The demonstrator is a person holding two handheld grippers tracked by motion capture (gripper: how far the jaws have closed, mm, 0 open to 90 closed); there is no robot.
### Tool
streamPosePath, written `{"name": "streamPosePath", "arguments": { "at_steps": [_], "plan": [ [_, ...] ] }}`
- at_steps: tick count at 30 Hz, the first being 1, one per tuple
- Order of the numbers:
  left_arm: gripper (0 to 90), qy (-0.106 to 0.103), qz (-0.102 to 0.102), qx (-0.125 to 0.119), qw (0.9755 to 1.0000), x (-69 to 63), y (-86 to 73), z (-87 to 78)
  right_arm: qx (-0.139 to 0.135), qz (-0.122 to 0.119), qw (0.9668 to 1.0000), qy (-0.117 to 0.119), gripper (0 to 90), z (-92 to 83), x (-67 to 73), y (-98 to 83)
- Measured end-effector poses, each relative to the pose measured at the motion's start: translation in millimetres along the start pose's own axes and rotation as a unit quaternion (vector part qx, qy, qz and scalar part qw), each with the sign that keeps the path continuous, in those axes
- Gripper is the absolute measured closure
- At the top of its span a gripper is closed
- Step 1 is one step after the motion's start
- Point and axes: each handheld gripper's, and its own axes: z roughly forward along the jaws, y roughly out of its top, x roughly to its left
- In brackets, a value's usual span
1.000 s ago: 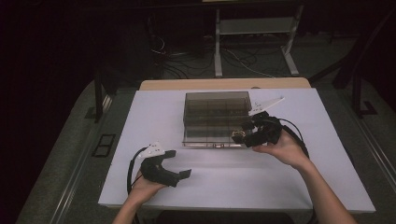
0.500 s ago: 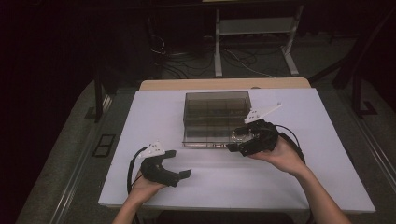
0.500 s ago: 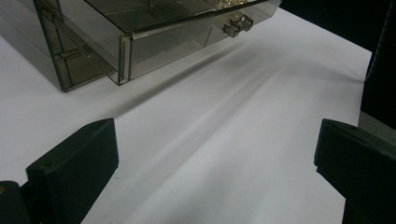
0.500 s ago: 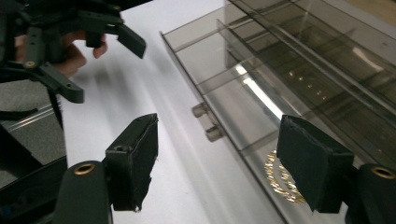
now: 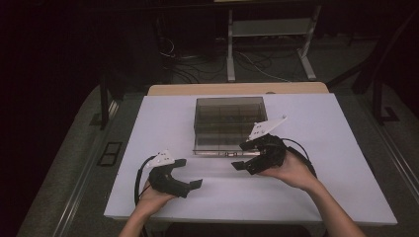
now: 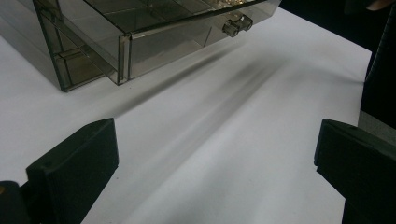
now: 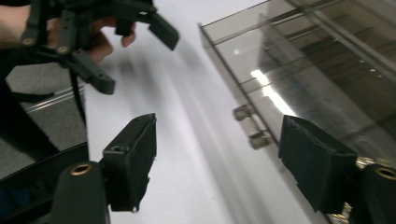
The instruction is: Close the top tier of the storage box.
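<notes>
Smoked clear-plastic drawer box with inner dividers (image 5: 227,121) sits at the middle of the white tabletop (image 5: 336,148), toward its far half. Its lower drawer (image 6: 187,39) stands pulled out a little toward the person, front panel proud of the box body. A small clear double knob (image 5: 230,154) juts from the drawer front; it also shows in the left gripper view (image 6: 237,24) and the right gripper view (image 7: 252,128). Right gripper (image 5: 241,156), black with a grey three-cornered plate on top, lies just off the drawer's front right, tips pointing left along the drawer face. In its own view the knob lies beyond and between the two black jaws, nearer the right-hand one, untouched. The jaws have just been opening; they stand well apart with nothing between the pads (image 7: 135,158). Left gripper (image 5: 190,173), same make, rests on the near left part of the table, well apart from the box, tips pointing right. In its own view the jaws are spread wide over bare table and hold nothing; the drawer corner sits ahead and to the upper left. A cable (image 5: 141,173) loops from the left gripper back past the hand (image 5: 153,197).
</notes>
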Motion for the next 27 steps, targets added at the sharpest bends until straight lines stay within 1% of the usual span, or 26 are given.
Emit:
{"name": "streamPosePath", "arguments": {
  "at_steps": [2, 5, 6, 10, 11, 13, 14, 15, 16, 18, 19, 20, 21, 24, 27],
  "plan": [
    [0.0, 0.001, -0.002, -0.002, 1.0000, -0.3, 0.0, 0.3, 0.007, -0.005, 0.9999, 0.010, 22.1, 3.8, 3.0, -0.3],
    [0.0, 0.000, 0.000, 0.001, 1.0000, -0.3, -0.1, 0.2, 0.017, -0.008, 0.9997, 0.017, 20.7, 10.1, 5.6, -1.1],
    [0.0, 0.000, 0.000, -0.001, 1.0000, -0.5, -0.1, 0.4, 0.020, -0.013, 0.9994, 0.024, 20.6, 13.0, 5.9, -2.0],
    [0.0, 0.000, -0.002, 0.000, 1.0000, -0.3, -0.1, 0.2, 0.035, -0.014, 0.9989, 0.028, 23.6, 23.0, 6.2, -4.6],
    [0.0, 0.000, -0.002, 0.000, 1.0000, -0.2, -0.1, 0.0, 0.039, -0.020, 0.9987, 0.026, 24.0, 24.7, 4.9, -5.1],
    [0.0, 0.000, -0.002, 0.000, 1.0000, -0.3, -0.1, 0.0, 0.044, -0.023, 0.9983, 0.031, 31.4, 28.6, 4.3, -6.3],
    [0.0, -0.001, -0.001, 0.001, 1.0000, -0.2, -0.2, -0.1, 0.043, -0.020, 0.9982, 0.036, 34.6, 30.6, 4.7, -6.7],
    [0.0, -0.001, -0.001, 0.001, 1.0000, -0.1, -0.1, -0.2, 0.048, -0.027, 0.9979, 0.034, 38.2, 32.8, 3.5, -7.2],
    [0.0, -0.001, 0.000, 0.002, 1.0000, -0.1, -0.1, -0.2, 0.050, -0.020, 0.9980, 0.032, 42.6, 34.7, 4.3, -7.3],
    [0.0, -0.001, -0.001, 0.000, 1.0000, -0.4, -0.1, 0.2, 0.056, -0.022, 0.9979, 0.026, 50.5, 38.2, 2.8, -7.8],
    [0.0, -0.001, 0.000, 0.001, 1.0000, -0.3, -0.1, 0.3, 0.057, -0.028, 0.9977, 0.023, 53.3, 39.4, 1.8, -8.1],
    [0.0, -0.001, 0.000, 0.001, 1.0000, -0.3, -0.1, 0.2, 0.056, -0.022, 0.9979, 0.023, 56.9, 40.7, 1.9, -8.0],
    [0.0, -0.001, 0.001, 0.000, 1.0000, -0.3, -0.2, 0.1, 0.056, -0.024, 0.9980, 0.018, 60.1, 41.8, 1.1, -8.0],
    [0.0, 0.000, 0.002, 0.002, 1.0000, 0.1, -0.1, -0.2, 0.052, -0.019, 0.9984, 0.012, 67.9, 44.6, 0.5, -7.1],
    [0.0, -0.001, 0.002, 0.002, 1.0000, -0.1, -0.1, 0.1, 0.053, -0.019, 0.9984, 0.006, 74.1, 46.8, -1.4, -6.7]
  ]
}}
